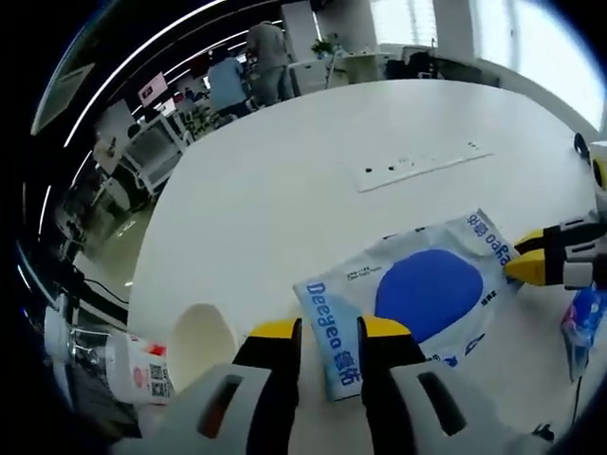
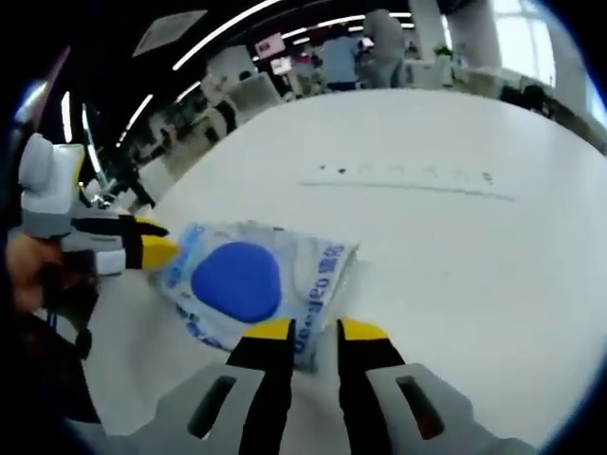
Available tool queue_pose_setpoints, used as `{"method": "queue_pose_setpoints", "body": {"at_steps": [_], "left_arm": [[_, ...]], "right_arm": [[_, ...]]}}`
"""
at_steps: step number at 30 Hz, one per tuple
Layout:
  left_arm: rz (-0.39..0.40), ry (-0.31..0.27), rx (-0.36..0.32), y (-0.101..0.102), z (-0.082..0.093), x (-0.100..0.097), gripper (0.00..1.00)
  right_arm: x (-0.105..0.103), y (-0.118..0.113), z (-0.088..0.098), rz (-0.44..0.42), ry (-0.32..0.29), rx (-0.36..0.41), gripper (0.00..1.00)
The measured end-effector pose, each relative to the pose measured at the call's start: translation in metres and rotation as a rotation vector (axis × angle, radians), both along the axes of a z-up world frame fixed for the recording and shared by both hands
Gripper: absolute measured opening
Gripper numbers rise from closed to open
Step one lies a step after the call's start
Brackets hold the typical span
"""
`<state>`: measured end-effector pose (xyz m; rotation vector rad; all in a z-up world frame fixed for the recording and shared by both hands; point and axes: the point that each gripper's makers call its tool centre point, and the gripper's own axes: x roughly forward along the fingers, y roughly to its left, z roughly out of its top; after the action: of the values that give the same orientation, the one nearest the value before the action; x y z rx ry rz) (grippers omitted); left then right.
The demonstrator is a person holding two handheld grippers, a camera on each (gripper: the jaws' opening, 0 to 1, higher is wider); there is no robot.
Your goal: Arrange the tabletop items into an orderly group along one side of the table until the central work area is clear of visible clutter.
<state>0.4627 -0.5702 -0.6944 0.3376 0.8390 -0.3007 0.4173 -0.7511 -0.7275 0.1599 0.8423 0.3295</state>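
Nearest you, your left tongs (image 1: 329, 330) stand at one short edge of the flat white plastic packet with a blue oval and blue lettering (image 1: 417, 294). The yellow tips sit a little apart with that edge in the gap between them; whether they actually pinch the film you cannot tell from here. In the right gripper view your right tongs (image 2: 315, 332) meet the opposite end of the same packet (image 2: 251, 284), tips likewise slightly parted over its edge, grip unclear. In each view the other tongs reach the packet's far edge, so you appear to be taking it at both ends, which would let a limp film packet lift without sagging or folding.

The packet lies flat on the white round worktop (image 1: 313, 142), out in the open middle, with a long recessed socket strip (image 1: 422, 163) well beyond it. Near the left tongs a pale rounded cup-like object (image 1: 201, 343) stands by the worktop edge, beside a white bottle with a red label (image 1: 137, 372). That edge group looks like the sensible side to carry the packet toward.
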Motion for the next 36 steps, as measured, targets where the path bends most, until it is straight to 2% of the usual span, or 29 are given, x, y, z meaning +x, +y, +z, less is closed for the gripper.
{"method": "queue_pose_setpoints", "body": {"at_steps": [8,16,20,23,32,36], "left_arm": [[0.011,-0.022,-0.044,-0.001,0.009,-0.005,0.26],[0.025,-0.066,-0.141,-0.005,0.021,-0.012,0.35],[0.027,-0.11,-0.2,-0.006,0.031,-0.014,0.41],[0.013,-0.123,-0.208,-0.006,0.034,-0.021,0.43],[0.02,-0.19,-0.299,0.001,0.05,-0.046,0.51],[0.02,-0.202,-0.336,0.0,0.051,-0.059,0.55]], "right_arm": [[0.002,-0.002,0.012,-0.011,-0.018,0.002,0.21],[0.0,0.002,0.021,-0.001,-0.037,-0.005,0.35],[-0.005,0.002,0.024,-0.002,-0.043,-0.007,0.4],[-0.01,0.002,0.025,0.0,-0.046,-0.011,0.43],[-0.031,0.003,0.029,0.023,-0.063,-0.007,0.55],[-0.041,0.01,0.03,0.034,-0.068,-0.002,0.63]]}}
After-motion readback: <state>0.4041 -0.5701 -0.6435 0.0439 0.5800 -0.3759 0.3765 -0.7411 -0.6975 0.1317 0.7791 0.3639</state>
